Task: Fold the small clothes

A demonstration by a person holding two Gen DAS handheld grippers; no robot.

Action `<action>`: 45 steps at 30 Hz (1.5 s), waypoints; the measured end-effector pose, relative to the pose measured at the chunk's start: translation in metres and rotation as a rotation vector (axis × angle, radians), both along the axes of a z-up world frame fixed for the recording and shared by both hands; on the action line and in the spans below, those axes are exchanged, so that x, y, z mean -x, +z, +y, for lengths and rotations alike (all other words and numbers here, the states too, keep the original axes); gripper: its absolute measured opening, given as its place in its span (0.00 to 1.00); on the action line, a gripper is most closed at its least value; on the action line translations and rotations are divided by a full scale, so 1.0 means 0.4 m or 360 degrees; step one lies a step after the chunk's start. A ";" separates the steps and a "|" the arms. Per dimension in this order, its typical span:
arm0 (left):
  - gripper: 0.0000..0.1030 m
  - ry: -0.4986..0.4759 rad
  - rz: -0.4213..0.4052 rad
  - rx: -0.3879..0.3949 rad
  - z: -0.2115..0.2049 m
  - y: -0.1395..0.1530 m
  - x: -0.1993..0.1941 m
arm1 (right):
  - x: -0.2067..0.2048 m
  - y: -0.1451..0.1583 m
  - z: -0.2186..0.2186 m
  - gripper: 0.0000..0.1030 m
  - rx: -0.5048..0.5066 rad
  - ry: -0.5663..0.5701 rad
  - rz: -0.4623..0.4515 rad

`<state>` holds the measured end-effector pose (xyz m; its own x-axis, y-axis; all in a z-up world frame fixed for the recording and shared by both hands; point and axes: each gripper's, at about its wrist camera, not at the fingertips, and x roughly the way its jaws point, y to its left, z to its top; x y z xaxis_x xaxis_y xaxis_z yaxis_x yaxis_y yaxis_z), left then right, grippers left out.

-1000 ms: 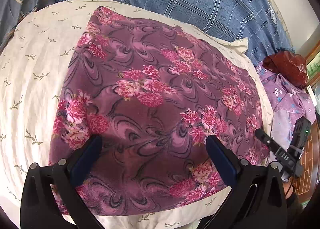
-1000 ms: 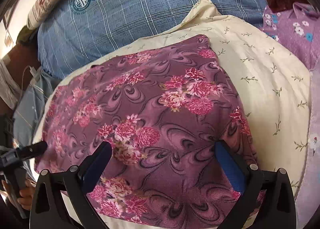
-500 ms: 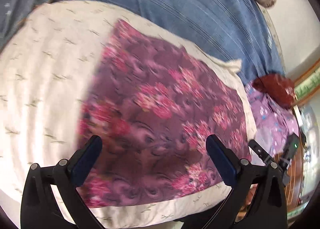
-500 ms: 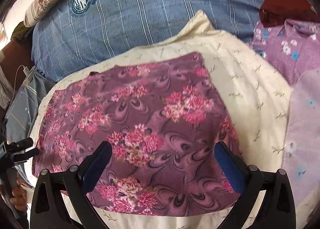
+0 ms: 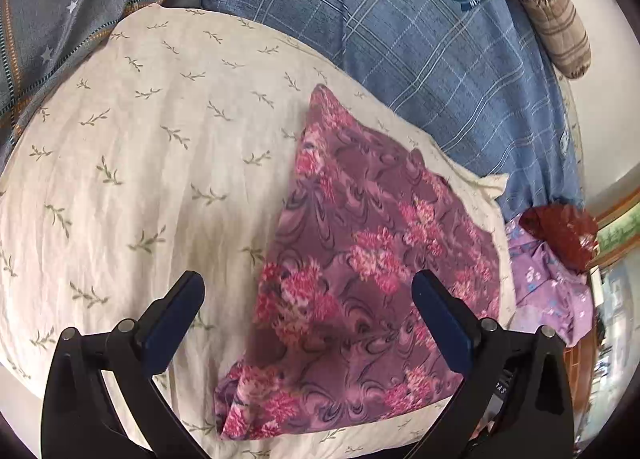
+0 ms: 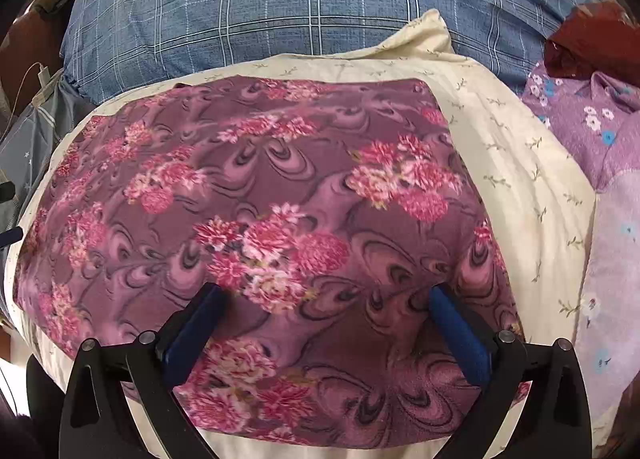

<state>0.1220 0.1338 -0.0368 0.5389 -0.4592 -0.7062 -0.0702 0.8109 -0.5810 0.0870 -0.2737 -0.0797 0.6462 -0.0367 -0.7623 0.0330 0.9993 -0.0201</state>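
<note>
Swung leftward since a second ago: left hand-held gripper [image 5: 308, 295], now over the left edge of the purple floral garment [image 5: 372, 271] rather than centred on it, with far more of the cream leaf-print cloth [image 5: 140, 179] in its view. Spread wide, blue pads [image 5: 176, 315] apart, pinching nothing; left pad above bare cream cloth, right pad above the floral fabric. Lying folded flat on that cream cloth, the garment, its near left corner slightly rumpled and lifted. Lower and closer than before, right hand-held gripper [image 6: 324, 295], likewise spread wide, both pad tips down at the garment's surface near its front edge, the fabric dimpling a little around them; no cloth between the fingers. Beyond the cream cloth, a blue plaid pillow [image 6: 304, 3] bearing a round crest. Off to the right, touching the cream cloth's edge, a lilac flowered garment [image 6: 592, 131] with a dark red bag [image 5: 560, 235] resting behind it. At far left, grey striped fabric [image 5: 60, 19].
</note>
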 end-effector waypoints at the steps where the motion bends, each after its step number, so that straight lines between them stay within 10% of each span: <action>1: 1.00 0.0001 0.0003 0.0037 0.008 0.003 -0.012 | 0.006 0.022 0.004 0.98 -0.0009 0.0012 -0.0058; 7: 1.00 -0.0039 0.0047 0.0213 0.016 0.010 -0.105 | 0.035 0.107 0.062 0.99 -0.0130 0.0179 -0.0353; 13: 1.00 -0.0181 0.0257 0.0404 -0.034 -0.068 -0.223 | -0.027 -0.010 0.104 0.97 -0.0109 0.0295 -0.0085; 24: 1.00 -0.0377 0.0247 0.0414 -0.125 -0.074 -0.259 | 0.031 -0.057 0.130 1.00 0.0027 0.0400 -0.0306; 27: 0.83 -0.0433 0.0266 0.0499 -0.142 -0.081 -0.239 | 0.031 -0.063 0.135 1.00 0.0046 0.0396 -0.0313; 33: 0.19 -0.0483 0.0252 0.0556 -0.196 -0.039 -0.207 | 0.033 -0.068 0.131 1.00 0.0015 0.0397 -0.0328; 42: 0.25 -0.0757 0.0173 0.0454 -0.504 0.131 -0.212 | 0.103 -0.023 0.007 1.00 -0.0383 0.0331 -0.0316; 45: 0.50 -0.0793 0.0271 0.0347 -0.639 0.096 -0.232 | 0.129 -0.028 -0.043 1.00 -0.0489 0.0363 -0.0336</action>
<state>0.2147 -0.1220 0.0017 0.1067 -0.7736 -0.6246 0.1829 0.6327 -0.7525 0.0352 -0.2910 -0.0908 0.7545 0.3328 -0.5657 -0.2178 0.9400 0.2626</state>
